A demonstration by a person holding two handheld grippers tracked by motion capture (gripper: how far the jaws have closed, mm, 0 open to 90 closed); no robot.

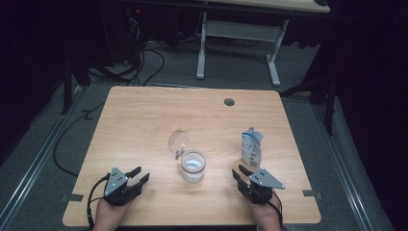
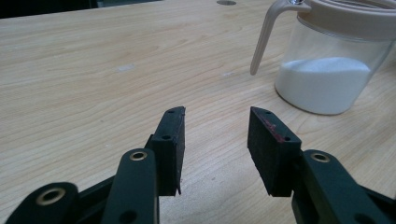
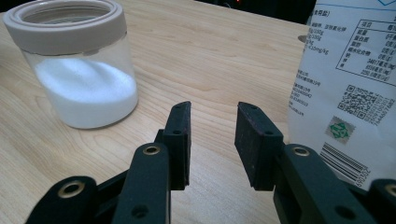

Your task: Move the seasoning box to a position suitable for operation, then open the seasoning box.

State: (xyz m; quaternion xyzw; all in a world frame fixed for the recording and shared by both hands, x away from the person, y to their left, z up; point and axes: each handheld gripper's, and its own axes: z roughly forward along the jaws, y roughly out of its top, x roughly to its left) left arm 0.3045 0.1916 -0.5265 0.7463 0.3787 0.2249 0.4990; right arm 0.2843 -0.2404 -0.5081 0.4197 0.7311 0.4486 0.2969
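The left gripper (image 1: 137,175) is held low over the near left part of the wooden bench (image 1: 144,120), its fingers (image 2: 170,140) spread apart with nothing between them. The right gripper (image 1: 240,174) is seen at the near right, fingers (image 3: 180,135) likewise parted and empty.

Between the two, near the middle of the bench, a clear glass jar (image 1: 193,166) is stood upright. White powder (image 2: 322,81), seemingly salt or sugar, is seen filling its lower part. The jar's pale collar is uncovered, and its hinged round lid (image 1: 177,141) is flipped open and tilted up behind it. In the left gripper view the jar is found ahead and to the right of the fingers, apart from them.

A white and blue packet (image 1: 252,147) is stood upright on the bench just beyond the right gripper, its top crumpled. In the right gripper view its printed side (image 3: 348,70), with a label table, a square code and a barcode, is seen just beside the right-hand finger; whether it is touched cannot be told. Jar and packet are set apart from each other.
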